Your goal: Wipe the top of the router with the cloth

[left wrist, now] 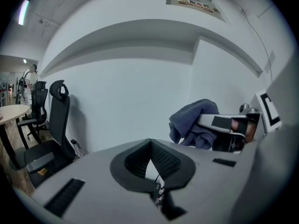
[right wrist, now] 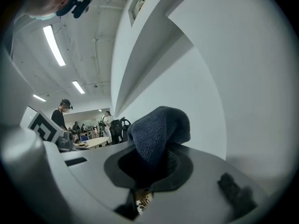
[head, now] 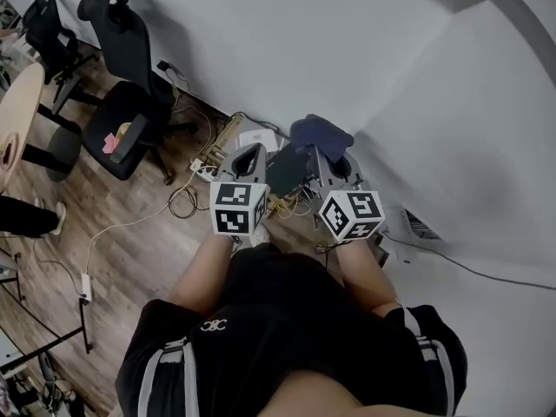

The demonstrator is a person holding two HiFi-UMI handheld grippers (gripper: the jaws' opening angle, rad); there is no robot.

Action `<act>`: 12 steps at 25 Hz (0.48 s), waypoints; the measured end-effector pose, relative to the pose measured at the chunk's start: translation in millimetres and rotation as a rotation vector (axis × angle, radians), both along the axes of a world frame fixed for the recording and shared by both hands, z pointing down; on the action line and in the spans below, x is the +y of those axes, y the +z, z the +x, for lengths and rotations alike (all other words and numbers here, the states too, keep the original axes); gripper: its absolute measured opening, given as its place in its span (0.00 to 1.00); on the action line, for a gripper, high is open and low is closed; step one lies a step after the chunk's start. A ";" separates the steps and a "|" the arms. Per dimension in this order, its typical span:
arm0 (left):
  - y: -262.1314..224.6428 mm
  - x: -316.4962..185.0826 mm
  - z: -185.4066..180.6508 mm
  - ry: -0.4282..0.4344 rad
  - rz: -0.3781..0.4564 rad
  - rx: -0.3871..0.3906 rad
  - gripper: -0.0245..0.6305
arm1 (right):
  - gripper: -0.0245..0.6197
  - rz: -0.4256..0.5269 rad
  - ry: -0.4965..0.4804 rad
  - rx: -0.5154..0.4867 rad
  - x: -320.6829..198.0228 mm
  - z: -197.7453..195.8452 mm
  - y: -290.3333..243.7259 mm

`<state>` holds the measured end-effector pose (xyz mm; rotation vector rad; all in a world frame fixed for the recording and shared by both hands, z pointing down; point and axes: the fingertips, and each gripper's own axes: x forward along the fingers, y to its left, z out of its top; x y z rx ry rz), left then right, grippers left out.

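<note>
My right gripper [head: 320,152] is shut on a dark blue cloth [head: 320,134], which bunches up over its jaw tips close to the white wall. In the right gripper view the cloth [right wrist: 159,130] sticks up from between the pads and hides the tips. My left gripper [head: 251,150] is shut with nothing in it; its pads [left wrist: 164,160] meet at the tip. Between and below the two grippers lies a dark flat box [head: 285,170], apparently the router, on the floor by the wall. The left gripper view shows the cloth [left wrist: 192,121] held at its right.
Cables and a power strip [head: 203,168] lie on the wood floor left of the router, with a white device [head: 259,137] behind. A black office chair [head: 130,102] and a round table [head: 17,111] stand further left. A wall corner [head: 365,129] is at the right.
</note>
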<state>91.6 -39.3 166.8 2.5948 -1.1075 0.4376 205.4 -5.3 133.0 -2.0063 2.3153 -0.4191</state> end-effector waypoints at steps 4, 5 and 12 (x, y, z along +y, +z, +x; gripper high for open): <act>10.6 -25.7 2.7 0.008 -0.035 0.014 0.05 | 0.11 -0.056 -0.005 0.011 -27.3 4.3 17.4; 14.0 -30.9 3.0 0.006 -0.040 0.014 0.05 | 0.11 -0.071 -0.009 0.014 -33.4 4.8 23.1; 35.8 -53.1 -2.7 -0.048 -0.097 -0.014 0.05 | 0.11 -0.134 -0.072 0.053 -59.9 1.7 39.3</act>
